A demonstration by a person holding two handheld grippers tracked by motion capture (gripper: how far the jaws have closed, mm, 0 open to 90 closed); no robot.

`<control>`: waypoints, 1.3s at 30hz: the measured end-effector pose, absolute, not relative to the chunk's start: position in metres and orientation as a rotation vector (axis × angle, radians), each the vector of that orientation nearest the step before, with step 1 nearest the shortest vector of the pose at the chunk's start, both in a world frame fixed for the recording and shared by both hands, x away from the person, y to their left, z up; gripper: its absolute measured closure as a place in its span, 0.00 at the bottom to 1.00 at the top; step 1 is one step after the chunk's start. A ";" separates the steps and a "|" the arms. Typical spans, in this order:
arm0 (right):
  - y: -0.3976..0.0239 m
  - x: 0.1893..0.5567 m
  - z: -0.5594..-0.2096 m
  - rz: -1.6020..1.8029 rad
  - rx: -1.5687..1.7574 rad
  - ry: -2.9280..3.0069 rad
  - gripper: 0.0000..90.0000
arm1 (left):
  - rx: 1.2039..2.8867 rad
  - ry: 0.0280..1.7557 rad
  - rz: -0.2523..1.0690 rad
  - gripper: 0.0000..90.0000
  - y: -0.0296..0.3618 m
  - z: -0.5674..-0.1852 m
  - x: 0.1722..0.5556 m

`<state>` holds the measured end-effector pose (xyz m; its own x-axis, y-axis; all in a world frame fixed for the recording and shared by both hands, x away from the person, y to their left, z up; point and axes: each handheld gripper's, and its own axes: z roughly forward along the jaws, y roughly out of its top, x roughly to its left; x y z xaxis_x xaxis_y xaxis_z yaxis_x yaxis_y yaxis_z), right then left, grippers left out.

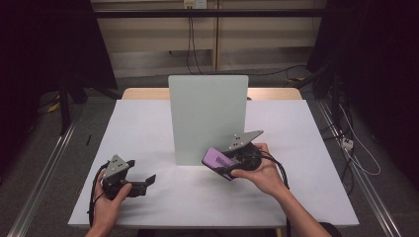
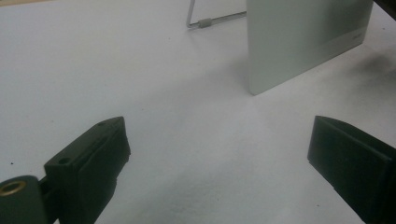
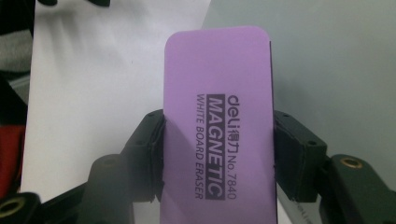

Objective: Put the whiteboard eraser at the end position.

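Note:
A purple magnetic whiteboard eraser point(image 3: 217, 116) with dark lettering sits between the black jaws of my right gripper point(image 3: 218, 149), which is shut on its two long sides. From above, that eraser point(image 1: 217, 159) and right gripper point(image 1: 230, 160) hover near the lower right corner of an upright pale grey-green board point(image 1: 207, 118) in the middle of the white table point(image 1: 148, 128). My left gripper point(image 1: 148, 180) rests low at the table's front left, open, with bare tabletop between its fingers point(image 2: 93, 158). The board's point(image 2: 303, 42) lower corner stands ahead of it.
A thin metal stand leg point(image 2: 205, 22) props the board from behind. A wooden table edge point(image 1: 143, 93) shows past the white top. Cables point(image 1: 346, 143) and dark stands lie on the floor around the table.

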<state>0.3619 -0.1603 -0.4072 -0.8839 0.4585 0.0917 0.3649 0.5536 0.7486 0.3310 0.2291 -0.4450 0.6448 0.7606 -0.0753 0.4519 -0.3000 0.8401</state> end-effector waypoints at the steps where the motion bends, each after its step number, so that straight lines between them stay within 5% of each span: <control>1: -0.160 0.361 -0.408 1.231 0.704 2.680 0.46 | 1.951 0.952 0.424 0.06 0.228 -0.445 0.331; 39: -0.141 0.345 -0.424 1.101 0.627 2.895 0.46 | 1.964 0.959 0.431 0.06 0.226 -0.446 0.333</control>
